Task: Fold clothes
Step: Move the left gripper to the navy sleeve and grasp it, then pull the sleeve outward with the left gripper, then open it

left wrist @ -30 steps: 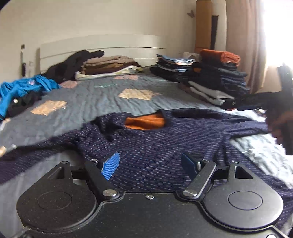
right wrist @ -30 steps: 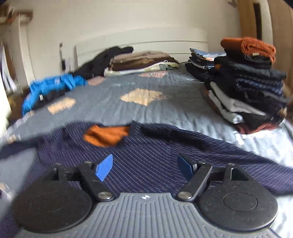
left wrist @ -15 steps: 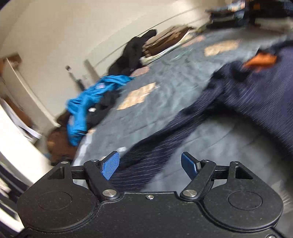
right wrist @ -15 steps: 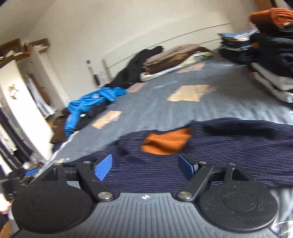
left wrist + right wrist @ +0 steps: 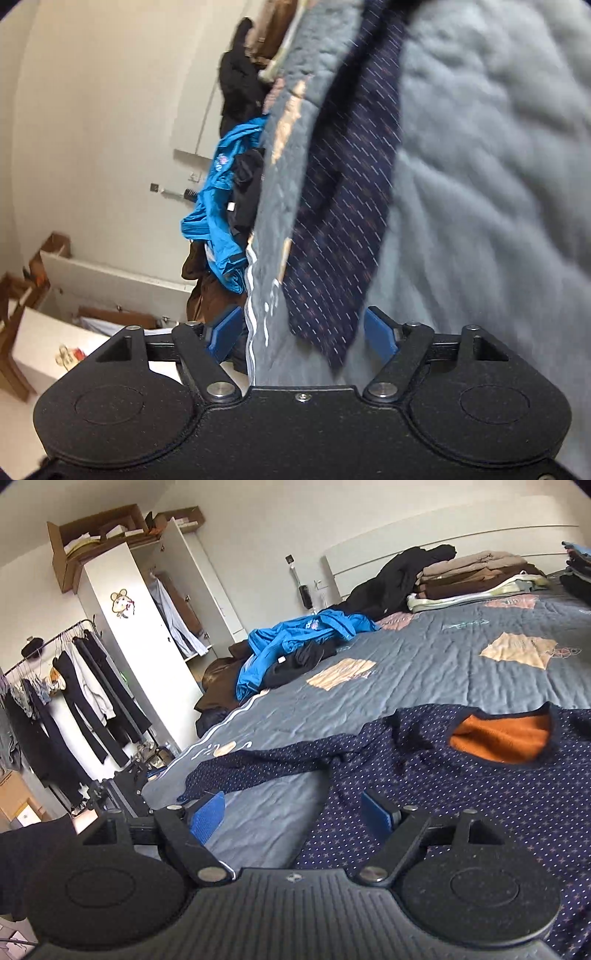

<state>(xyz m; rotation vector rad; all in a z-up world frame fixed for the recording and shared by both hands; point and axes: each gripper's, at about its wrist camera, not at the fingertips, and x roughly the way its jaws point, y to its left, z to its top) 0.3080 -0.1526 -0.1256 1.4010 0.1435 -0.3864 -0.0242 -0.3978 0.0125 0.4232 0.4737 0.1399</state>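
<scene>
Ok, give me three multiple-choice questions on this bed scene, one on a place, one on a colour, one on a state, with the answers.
1. Where does the blue jacket lie?
A. beside the black garment near the bed's edge
B. on the clothes rail
C. inside the wardrobe

2. What colour shows inside the navy sweater neck?
A. white
B. orange
C. green

3. How does the navy sweater's sleeve stand to the left tongs?
A. clamped
B. between open pads, ungripped
C. nowhere near

Answers: A, it lies crumpled there on the quilt; B, the lining is orange; C is wrong and B right, both pads stand clear of the cuff.
</scene>
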